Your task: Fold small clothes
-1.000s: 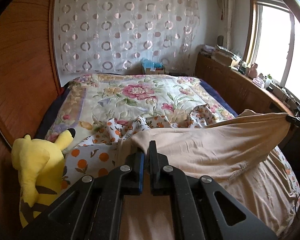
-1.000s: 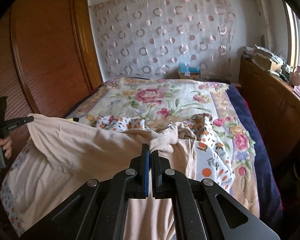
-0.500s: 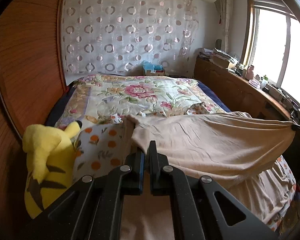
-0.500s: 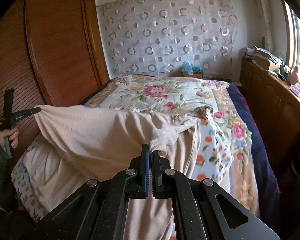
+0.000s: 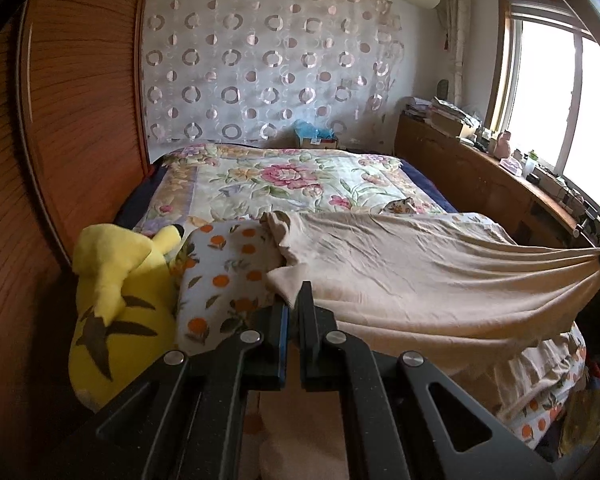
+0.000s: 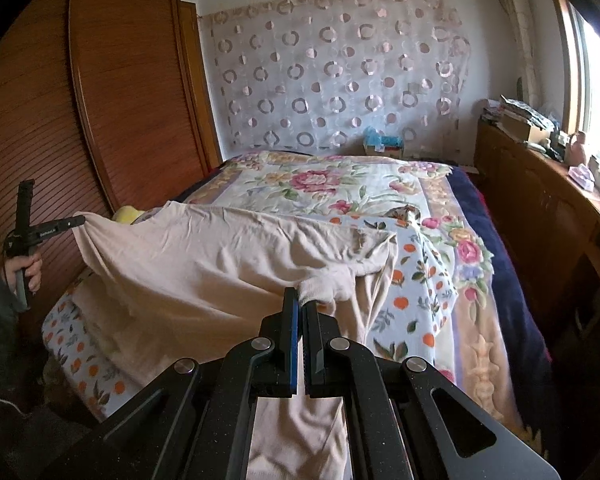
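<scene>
In the left wrist view, the left gripper [image 5: 294,300] has its jaws clamped on a corner of the beige garment [image 5: 420,272], which stretches over the bed [image 5: 300,184] beside a yellow plush toy [image 5: 116,300]. In the right wrist view, the right gripper [image 6: 300,308] pinches the garment's opposite edge, jaws closed on cloth.

Daylight pours in from the window [image 5: 556,92] on the right, blown out to plain white in both views, and it leaves the wooden wardrobe [image 6: 112,92] on the left and the low corners dim. The bed [image 5: 300,176] and the patterned curtain [image 6: 340,72] are evenly lit and sharp. The fisheye lens bends straight lines near the edges, rounds the frame with black corners, and softens detail at the lower right margin.
</scene>
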Tool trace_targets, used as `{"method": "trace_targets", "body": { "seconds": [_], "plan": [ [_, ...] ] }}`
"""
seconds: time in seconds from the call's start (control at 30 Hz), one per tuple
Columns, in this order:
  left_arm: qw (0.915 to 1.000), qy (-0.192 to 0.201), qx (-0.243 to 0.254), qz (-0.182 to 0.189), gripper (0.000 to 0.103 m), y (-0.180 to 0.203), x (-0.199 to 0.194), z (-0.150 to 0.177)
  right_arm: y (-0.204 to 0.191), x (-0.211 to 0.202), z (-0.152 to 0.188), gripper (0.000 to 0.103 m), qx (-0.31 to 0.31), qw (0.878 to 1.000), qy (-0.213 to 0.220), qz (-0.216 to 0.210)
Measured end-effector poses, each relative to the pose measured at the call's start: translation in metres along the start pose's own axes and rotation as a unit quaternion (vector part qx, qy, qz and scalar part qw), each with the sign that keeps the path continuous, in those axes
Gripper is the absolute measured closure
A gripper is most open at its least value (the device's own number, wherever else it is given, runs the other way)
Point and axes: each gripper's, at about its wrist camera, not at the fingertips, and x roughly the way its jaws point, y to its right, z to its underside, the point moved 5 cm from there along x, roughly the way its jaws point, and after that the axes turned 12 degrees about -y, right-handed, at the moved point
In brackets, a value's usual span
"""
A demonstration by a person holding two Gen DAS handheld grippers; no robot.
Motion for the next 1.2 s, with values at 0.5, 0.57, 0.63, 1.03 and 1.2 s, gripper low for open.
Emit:
{"method": "trace_targets", "body": {
  "seconds": [0.5,0.57,0.63,1.03,1.2],
  "plan": [
    [0.9982,-0.06,0.003,0.006,0.059,0.017,0.02,0.073,0.003,0.073,0.036,0.071,-0.002,0.994,-0.076,0.076],
    [0.9981,-0.06,0.007,0.015,0.059,0.029,0.018,0.081,0.003,0.079,0.035,0.071,0.002,0.993,-0.071,0.09],
    [0.998,-0.057,0.017,0.023,0.059,0.045,0.016,0.089,-0.004,0.084,0.037,0.071,0.005,0.995,-0.072,0.07],
    [0.9946,-0.061,0.04,0.074,0.066,0.103,0.018,0.107,-0.02,0.114,0.066,0.071,0.011,0.996,-0.089,0.025],
    [0.9888,-0.076,0.064,0.112,0.079,0.132,0.023,0.112,-0.014,0.113,0.073,0.071,0.024,0.995,-0.09,0.028]
  ]
}}
